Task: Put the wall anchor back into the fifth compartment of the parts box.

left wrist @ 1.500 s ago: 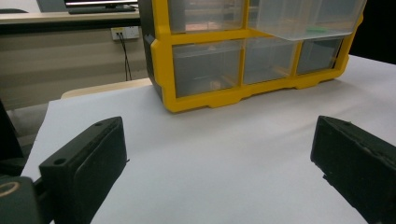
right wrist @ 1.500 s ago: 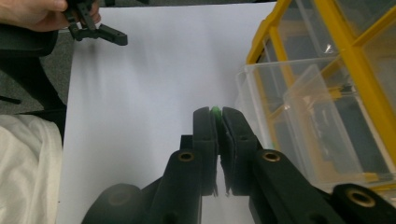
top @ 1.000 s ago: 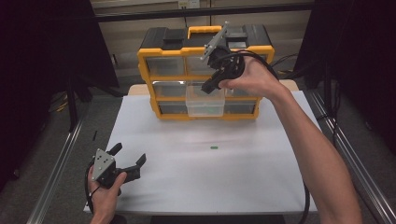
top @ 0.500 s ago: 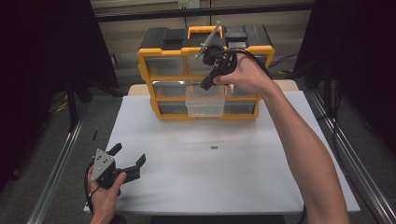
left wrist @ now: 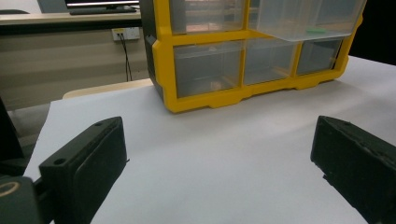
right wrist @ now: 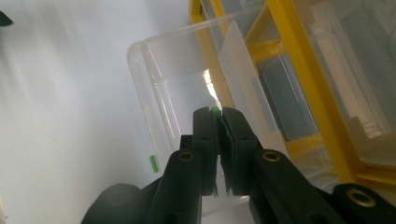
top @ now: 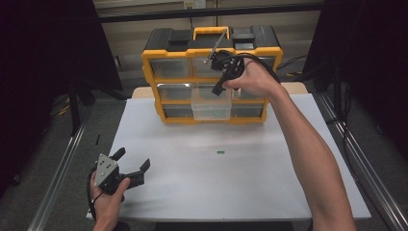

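**Green piece pinched above the pulled-out drawer**

Organizer cabinet (top: 166, 48), yellow and black, is set at the far edge of the white table (top: 250, 192). From its middle row a clear drawer (top: 210, 103) is drawn out. Over that drawer the right gripper (right wrist: 215, 112) is held, its jaws pressed together on a small green piece (right wrist: 214, 110). The left gripper (top: 132, 161) is rested at the near left, jaws spread wide, with nothing between them. Another green piece (top: 221, 152) is seen lying on the table.
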The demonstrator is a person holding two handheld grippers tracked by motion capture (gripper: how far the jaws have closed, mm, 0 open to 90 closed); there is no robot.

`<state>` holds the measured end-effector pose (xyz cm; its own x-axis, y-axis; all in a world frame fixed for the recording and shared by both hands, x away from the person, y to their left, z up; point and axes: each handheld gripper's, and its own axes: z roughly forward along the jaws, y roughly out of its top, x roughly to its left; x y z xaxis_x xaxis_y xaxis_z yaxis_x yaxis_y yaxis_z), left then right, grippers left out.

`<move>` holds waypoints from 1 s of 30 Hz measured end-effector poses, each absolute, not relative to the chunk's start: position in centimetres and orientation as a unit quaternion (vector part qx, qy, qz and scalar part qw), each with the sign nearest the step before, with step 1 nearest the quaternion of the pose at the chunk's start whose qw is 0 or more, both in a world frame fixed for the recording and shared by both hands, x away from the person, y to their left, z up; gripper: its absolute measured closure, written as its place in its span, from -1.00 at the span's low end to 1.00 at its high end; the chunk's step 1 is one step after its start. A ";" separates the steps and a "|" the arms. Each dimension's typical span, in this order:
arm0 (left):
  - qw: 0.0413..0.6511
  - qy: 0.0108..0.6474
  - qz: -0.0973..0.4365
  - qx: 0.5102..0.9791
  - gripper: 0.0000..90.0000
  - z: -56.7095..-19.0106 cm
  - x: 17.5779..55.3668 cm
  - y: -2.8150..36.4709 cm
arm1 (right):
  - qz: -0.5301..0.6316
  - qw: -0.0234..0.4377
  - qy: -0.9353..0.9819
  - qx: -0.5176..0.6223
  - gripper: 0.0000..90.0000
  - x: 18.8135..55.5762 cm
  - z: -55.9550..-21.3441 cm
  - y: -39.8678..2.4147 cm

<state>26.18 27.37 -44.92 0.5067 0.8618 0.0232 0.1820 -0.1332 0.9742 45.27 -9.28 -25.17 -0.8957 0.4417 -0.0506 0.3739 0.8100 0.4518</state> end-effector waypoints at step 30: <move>0.540 0.379 0.317 0.681 -0.92 -44.9 26.1 27.4 | 0.242 0.097 0.935 0.241 -0.02 45.9 -27.2 -9.3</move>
<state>26.13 27.37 -44.90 0.5112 0.8592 0.0234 0.1739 -0.1300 0.9761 45.88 -9.28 -27.16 -0.8654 0.4968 -0.0655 0.4029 0.7674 0.4988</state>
